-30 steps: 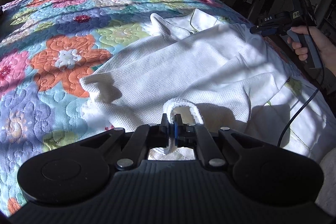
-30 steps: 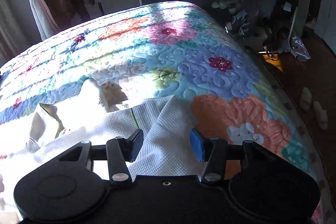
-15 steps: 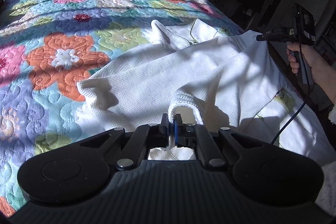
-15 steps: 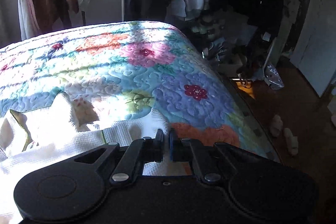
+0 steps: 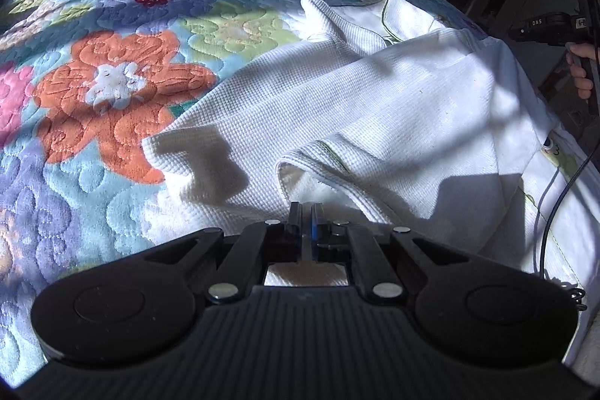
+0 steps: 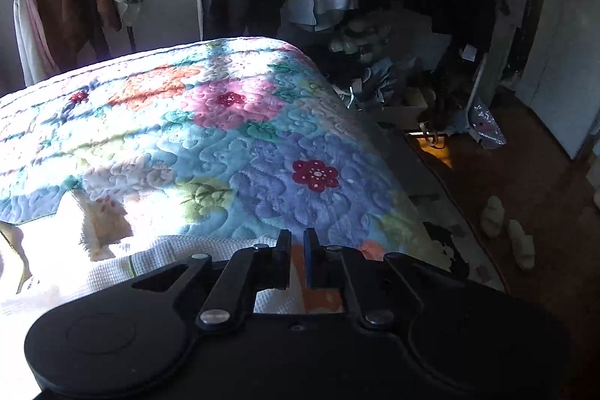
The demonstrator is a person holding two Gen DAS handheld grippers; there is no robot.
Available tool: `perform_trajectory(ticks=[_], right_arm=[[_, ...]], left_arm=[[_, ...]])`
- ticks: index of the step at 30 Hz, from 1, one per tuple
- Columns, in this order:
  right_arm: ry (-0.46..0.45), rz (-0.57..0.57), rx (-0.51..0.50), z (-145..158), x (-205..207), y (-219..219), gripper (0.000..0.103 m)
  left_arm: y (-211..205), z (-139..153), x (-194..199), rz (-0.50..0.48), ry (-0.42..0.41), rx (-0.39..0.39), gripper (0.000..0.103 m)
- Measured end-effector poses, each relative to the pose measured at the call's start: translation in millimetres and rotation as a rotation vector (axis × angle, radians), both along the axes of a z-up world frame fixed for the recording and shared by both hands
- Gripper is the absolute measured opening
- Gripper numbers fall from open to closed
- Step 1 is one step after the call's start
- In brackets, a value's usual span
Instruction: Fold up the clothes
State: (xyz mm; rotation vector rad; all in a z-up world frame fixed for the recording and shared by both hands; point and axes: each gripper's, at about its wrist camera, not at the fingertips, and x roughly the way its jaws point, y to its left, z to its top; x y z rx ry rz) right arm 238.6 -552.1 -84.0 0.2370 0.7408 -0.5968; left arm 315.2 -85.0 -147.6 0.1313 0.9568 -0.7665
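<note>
A white waffle-knit garment (image 5: 375, 107) lies spread on a flowered quilt (image 5: 112, 92) on the bed. The left claw (image 5: 306, 225) pinches a fold of it. The right claw (image 6: 296, 257), nearly closed at the garment's far edge, may grip cloth; I cannot tell.

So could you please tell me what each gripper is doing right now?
Left gripper: shut on the white garment.
Right gripper: shut on the same garment's edge.
</note>
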Motion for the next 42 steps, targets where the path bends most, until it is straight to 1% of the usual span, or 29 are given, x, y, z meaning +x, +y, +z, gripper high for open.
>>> perform_trajectory(ticks=[1, 2, 3, 6, 7, 9, 10, 11, 12, 14, 15, 17, 19, 21, 23, 24, 27, 28, 29, 30, 31, 32, 33, 36, 38, 39, 40, 41, 42], right_arm=[[-0.001, 0.013, 0.022, 3, -8, 4, 0.029], [-0.001, 0.027, 0.041, 5, -17, 8, 0.045], [0.003, 0.046, 0.054, 6, -27, 13, 0.051], [0.040, 0.077, 0.066, 2, -55, 23, 0.051], [0.049, 0.080, 0.071, -1, -64, 25, 0.051], [0.058, 0.107, 0.084, -10, -83, 28, 0.051], [0.084, 0.147, 0.066, -15, -88, 32, 0.051], [0.141, 0.202, 0.024, -23, -92, 38, 0.049], [0.193, 0.244, -0.012, -32, -96, 42, 0.049], [0.270, 0.255, -0.056, -47, -104, 42, 0.048], [0.293, 0.258, -0.073, -53, -107, 41, 0.047], [0.272, 0.238, -0.080, -55, -112, 36, 0.047], [0.281, 0.164, -0.098, -52, -110, 34, 0.047], [0.294, 0.089, -0.155, -47, -106, 41, 0.047], [0.281, 0.063, -0.216, -39, -101, 56, 0.047], [0.261, 0.062, -0.231, -33, -98, 65, 0.049], [0.139, 0.118, -0.161, -13, -89, 97, 0.050], [0.106, 0.152, -0.105, -10, -85, 107, 0.051], [0.087, 0.182, -0.049, -9, -80, 115, 0.052], [0.069, 0.211, 0.006, -9, -76, 123, 0.052], [0.054, 0.239, 0.060, -12, -71, 133, 0.052], [0.041, 0.267, 0.109, -15, -66, 143, 0.052], [0.034, 0.294, 0.145, -21, -62, 154, 0.052], [0.015, 0.378, 0.247, -39, -51, 188, 0.052], [0.039, 0.452, 0.271, -50, -46, 212, 0.052], [0.074, 0.497, 0.265, -56, -43, 226, 0.052], [0.102, 0.529, 0.241, -60, -43, 237, 0.053], [0.132, 0.568, 0.195, -64, -43, 251, 0.055], [0.153, 0.609, 0.155, -67, -44, 264, 0.056]], left_arm=[[3, 1, -1, 0.008, -0.004, 0.008, 0.004], [7, 3, -3, 0.015, -0.008, 0.017, 0.004], [10, 5, -4, 0.020, -0.011, 0.019, 0.004], [11, 15, -18, -0.059, -0.023, -0.030, 0.004], [11, 18, -23, -0.088, -0.028, -0.047, 0.008], [10, 25, -33, -0.145, -0.037, -0.083, 0.012], [10, 29, -38, -0.174, -0.041, -0.100, 0.020], [9, 30, -39, -0.175, -0.039, -0.112, 0.030], [8, 31, -39, -0.169, -0.036, -0.122, 0.033], [7, 33, -38, -0.156, -0.019, -0.148, 0.041], [8, 34, -39, -0.155, -0.016, -0.151, 0.041], [10, 36, -40, -0.156, -0.016, -0.149, 0.041], [11, 38, -41, -0.156, -0.017, -0.146, 0.041], [15, 40, -41, -0.156, -0.017, -0.147, 0.042], [17, 37, -38, -0.138, -0.005, -0.153, 0.052], [17, 35, -35, -0.127, 0.007, -0.154, 0.053], [13, 24, -30, -0.109, 0.046, -0.136, 0.054], [11, 18, -28, -0.101, 0.064, -0.115, 0.054], [7, 12, -27, -0.093, 0.090, -0.062, 0.054], [2, 5, -29, -0.094, 0.102, 0.012, 0.054], [-1, 2, -33, -0.103, 0.087, 0.047, 0.054], [-2, 3, -39, -0.116, 0.051, 0.058, 0.055], [-1, 3, -41, -0.123, 0.036, 0.066, 0.056], [3, 5, -45, -0.133, 0.020, 0.087, 0.056], [9, 5, -44, -0.125, 0.017, 0.106, 0.057], [12, 3, -43, -0.113, 0.007, 0.138, 0.058], [15, 1, -43, -0.107, 0.004, 0.151, 0.061], [18, -1, -43, -0.103, 0.002, 0.155, 0.062], [23, 0, -42, -0.101, 0.016, 0.126, 0.062]])
